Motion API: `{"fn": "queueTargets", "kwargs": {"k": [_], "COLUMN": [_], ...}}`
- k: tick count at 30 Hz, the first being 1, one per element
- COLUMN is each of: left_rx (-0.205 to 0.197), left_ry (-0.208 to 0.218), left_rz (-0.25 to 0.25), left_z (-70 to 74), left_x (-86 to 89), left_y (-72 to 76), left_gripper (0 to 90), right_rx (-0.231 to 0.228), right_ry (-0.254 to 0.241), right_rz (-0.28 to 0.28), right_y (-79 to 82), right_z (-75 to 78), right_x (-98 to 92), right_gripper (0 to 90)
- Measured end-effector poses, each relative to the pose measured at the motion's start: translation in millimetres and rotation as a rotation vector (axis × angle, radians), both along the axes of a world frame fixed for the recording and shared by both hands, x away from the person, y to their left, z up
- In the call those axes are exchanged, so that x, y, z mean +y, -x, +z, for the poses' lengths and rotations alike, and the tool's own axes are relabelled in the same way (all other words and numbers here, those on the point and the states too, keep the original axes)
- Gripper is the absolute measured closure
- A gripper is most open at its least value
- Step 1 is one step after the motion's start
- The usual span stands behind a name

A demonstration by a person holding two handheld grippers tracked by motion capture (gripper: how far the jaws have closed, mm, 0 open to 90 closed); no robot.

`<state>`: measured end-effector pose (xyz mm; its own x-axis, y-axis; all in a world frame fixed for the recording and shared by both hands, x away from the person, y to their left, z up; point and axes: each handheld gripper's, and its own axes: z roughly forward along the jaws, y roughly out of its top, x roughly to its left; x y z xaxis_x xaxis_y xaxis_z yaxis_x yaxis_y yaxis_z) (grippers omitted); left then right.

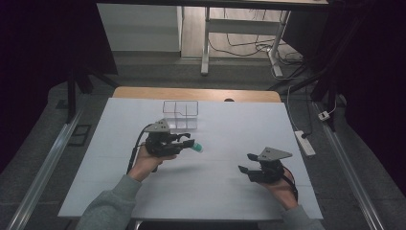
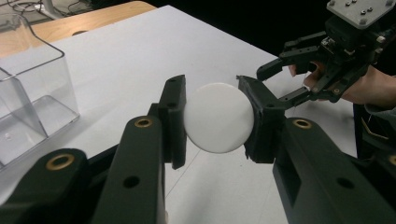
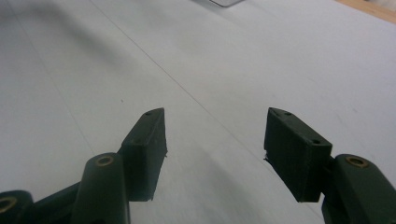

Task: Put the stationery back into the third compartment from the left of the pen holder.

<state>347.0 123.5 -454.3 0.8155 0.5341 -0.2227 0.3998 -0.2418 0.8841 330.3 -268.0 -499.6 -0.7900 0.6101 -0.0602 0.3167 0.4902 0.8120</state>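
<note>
The left gripper clamps a small round white-ended, teal-tipped object near the clear plastic compartment box. The right gripper hangs apart, jaws wide with nothing between them.

Left gripper in high view: held thing is just a small teal-and-white blob past the jaws, too small to tell shape or type. Left gripper view gives only its round white end; rest hidden behind that face and the jaws, so length & colour can't be read there. Clear box cut off by left and top edges. Right gripper partly cut by right edge, person's hand too. Right gripper view: clear corner at top edge cropped, can't tell what it is. Counter near edge cut off by sleeves in high view.
</note>
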Motion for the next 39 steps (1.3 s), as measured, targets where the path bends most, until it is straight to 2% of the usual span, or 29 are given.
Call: {"fn": "queueTargets", "kwargs": {"k": [4, 11, 24, 32, 39], "left_rx": [-0.002, -0.019, -0.065, -0.058, -0.043], "left_ry": [-0.002, 0.005, -0.014, -0.056, -0.099], "left_rz": [0.007, 0.038, 0.119, 0.180, 0.239], "left_z": [1.7, 12.5, 50.7, 61.9, 62.5], "left_x": [3.2, 12.0, 32.5, 42.2, 40.7], "left_y": [-1.5, -8.4, -34.8, -58.7, -81.8], "left_gripper": [64.2, 64.2, 64.1, 64.1, 64.1], "right_rx": [0.001, 0.001, 0.015, 0.023, 0.025], "right_ry": [-0.009, 0.002, 0.004, 0.003, 0.013], "right_rz": [-0.027, -0.038, -0.033, -0.030, -0.024], "right_y": [3.3, 7.8, 7.4, 5.8, 5.1], "right_z": [-0.9, -2.7, -4.6, -6.3, -6.8], "right_x": [-12.5, -24.0, -28.3, -29.0, -29.0], "right_gripper": [38.8, 38.3, 37.2, 36.4, 36.5]}}
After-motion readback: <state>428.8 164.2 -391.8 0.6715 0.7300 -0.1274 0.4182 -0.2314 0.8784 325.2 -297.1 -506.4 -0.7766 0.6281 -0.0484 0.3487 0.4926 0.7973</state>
